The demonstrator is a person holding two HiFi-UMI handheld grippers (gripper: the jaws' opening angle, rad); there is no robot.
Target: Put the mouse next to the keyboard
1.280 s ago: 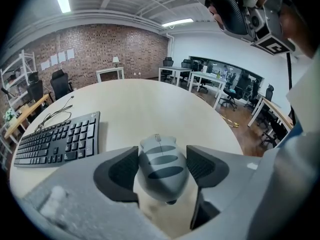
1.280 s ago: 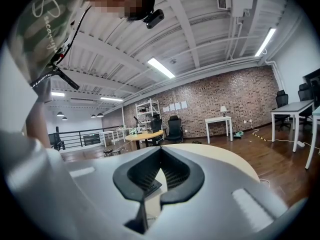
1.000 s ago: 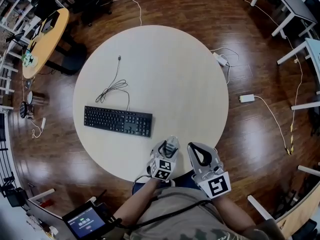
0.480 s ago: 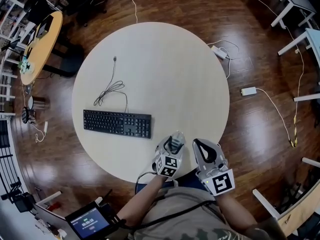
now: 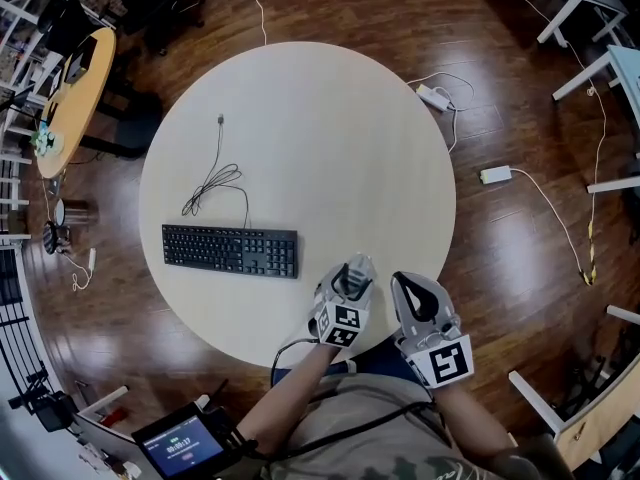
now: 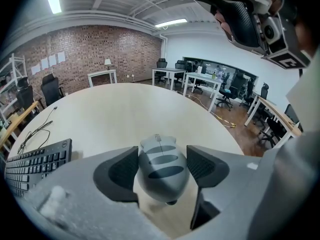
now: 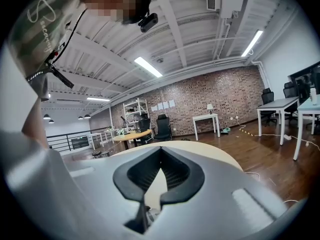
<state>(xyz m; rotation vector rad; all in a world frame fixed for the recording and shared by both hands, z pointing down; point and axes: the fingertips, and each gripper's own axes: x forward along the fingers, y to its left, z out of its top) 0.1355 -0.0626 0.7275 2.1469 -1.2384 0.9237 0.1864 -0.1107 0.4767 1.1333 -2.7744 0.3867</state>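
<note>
Closest in, the right gripper (image 5: 413,290) hangs just off the near edge of the round table (image 5: 330,118). Its fingers are pressed together at the tips with nothing between them, and it sits just right of its partner.

Next door, the left gripper (image 5: 352,272) has the grey mouse (image 6: 162,168) pinched between its two dark pads, one on each flank, with the scroll wheel pointing away from the person. The mouse is held over the near edge of the tabletop, right of centre.

Look left and slightly farther in: the black keyboard (image 5: 230,250) lies flat by the near-left edge, lengthwise along it. Its right end is near the mouse, with bare tabletop showing between them.

Beyond the keyboard, its thin black cable (image 5: 214,176) loops up toward the far-left part of the tabletop, plug end lying loose. Farther still, off the far-right edge, a white power strip (image 5: 434,96) rests on the wooden floor (image 5: 520,248).
</note>
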